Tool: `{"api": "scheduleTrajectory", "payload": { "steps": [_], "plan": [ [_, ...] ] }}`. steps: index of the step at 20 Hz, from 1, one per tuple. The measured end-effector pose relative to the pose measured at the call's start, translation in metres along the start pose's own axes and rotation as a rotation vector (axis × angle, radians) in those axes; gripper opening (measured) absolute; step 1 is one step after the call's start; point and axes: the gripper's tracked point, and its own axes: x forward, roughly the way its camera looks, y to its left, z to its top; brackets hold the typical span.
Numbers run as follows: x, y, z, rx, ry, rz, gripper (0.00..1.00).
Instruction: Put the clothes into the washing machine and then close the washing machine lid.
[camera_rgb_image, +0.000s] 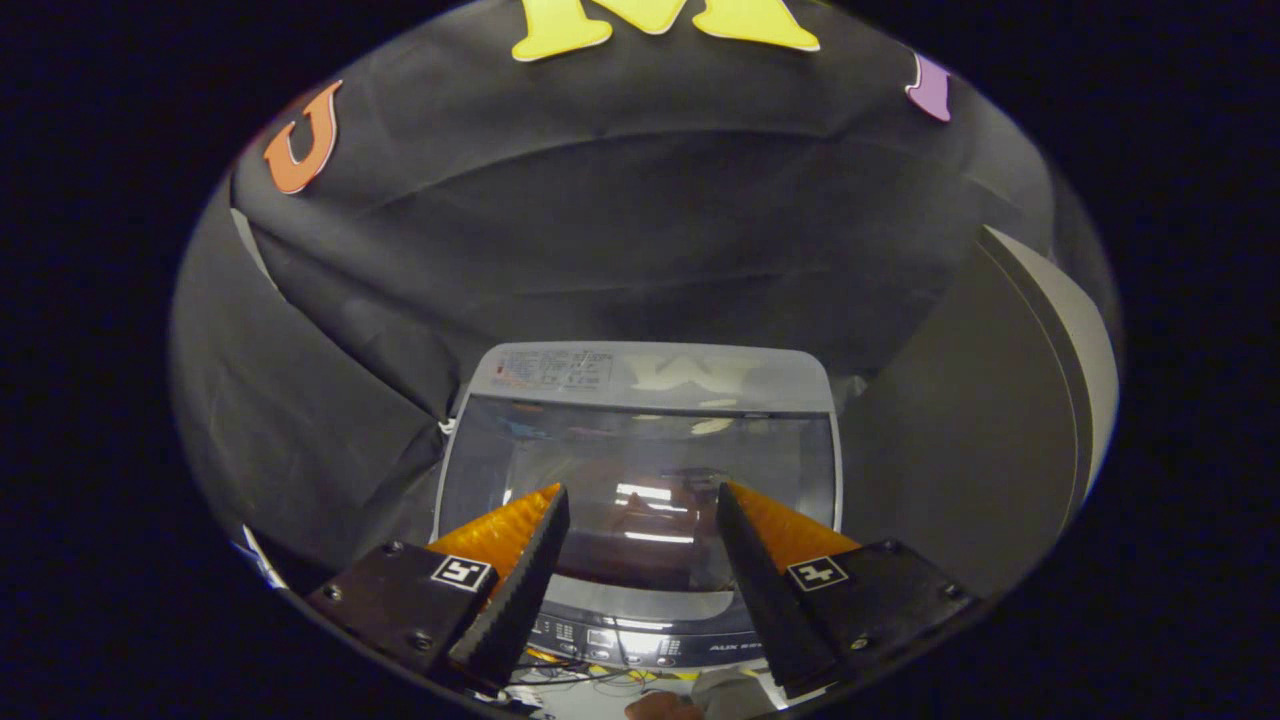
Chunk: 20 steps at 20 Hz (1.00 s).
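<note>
1. The gripper hangs above a top-loading washing machine, fingers spread wide — nothing between them.
2. The tinted glass lid lies closed and flat just ahead of the fingertips, control panel below them.

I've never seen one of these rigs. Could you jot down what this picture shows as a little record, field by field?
setting: booth with a black cloth wall
main object: top-loading washing machine, seen from above and in front
lid: glass lid lying flat, closed
control panel: strip of buttons on the near edge, below the lid
gripper: gripper open, fingers apart, holding nothing, above the lid
clothes: cannot tell; reflections hide the drum
other: grey panel to the right of the machine
</note>
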Motion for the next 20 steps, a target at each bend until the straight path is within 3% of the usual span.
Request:
{"api": "scheduleTrajectory", "payload": {
  "steps": [12, 20],
  "plan": [
    [0.002, -0.001, 0.0, -0.018, -0.024, -0.022, 0.93],
    [0.0, 0.002, 0.008, -0.05, -0.119, -0.003, 0.93]
  ]
}}
